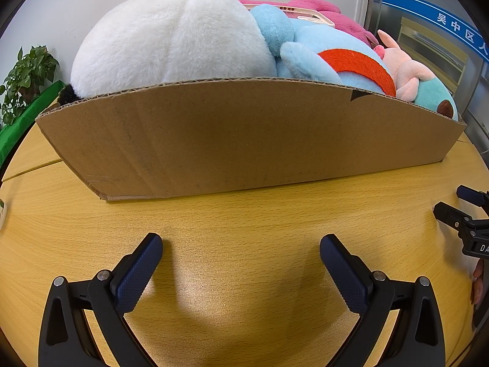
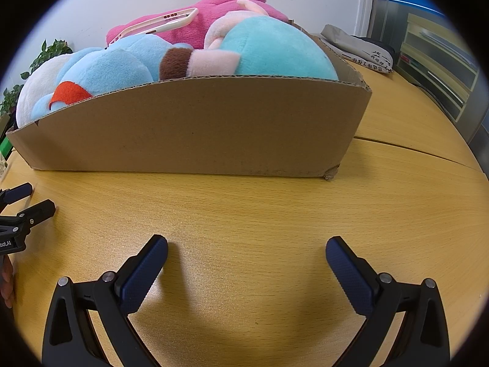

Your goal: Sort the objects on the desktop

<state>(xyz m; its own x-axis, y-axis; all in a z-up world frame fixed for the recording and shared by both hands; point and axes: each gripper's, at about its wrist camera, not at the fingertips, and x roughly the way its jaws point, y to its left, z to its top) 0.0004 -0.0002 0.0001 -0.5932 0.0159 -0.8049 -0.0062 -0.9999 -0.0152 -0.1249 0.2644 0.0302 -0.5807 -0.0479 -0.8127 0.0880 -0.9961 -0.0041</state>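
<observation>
A cardboard box [image 1: 238, 140] [image 2: 195, 128] stands on the wooden table, piled with soft toys: a white plush [image 1: 165, 36], a light blue plush with a red collar [image 1: 324, 58] [image 2: 101, 70], a turquoise and pink plush [image 2: 275, 52], and a magenta plush [image 2: 220, 15]. A pale phone case [image 2: 159, 24] lies on top of the toys. My left gripper [image 1: 241, 257] stands open over bare table in front of the box, holding nothing. My right gripper [image 2: 247, 258] is open too, empty, also short of the box. Each gripper shows at the other view's edge.
The yellow wooden table [image 2: 259, 208] has a seam running right of the box. A folded grey and black cloth [image 2: 360, 49] lies at the back right. A potted plant [image 1: 24, 76] and green cloth [image 1: 27, 119] sit at the far left. A hand [image 1: 478, 281] shows at the right edge.
</observation>
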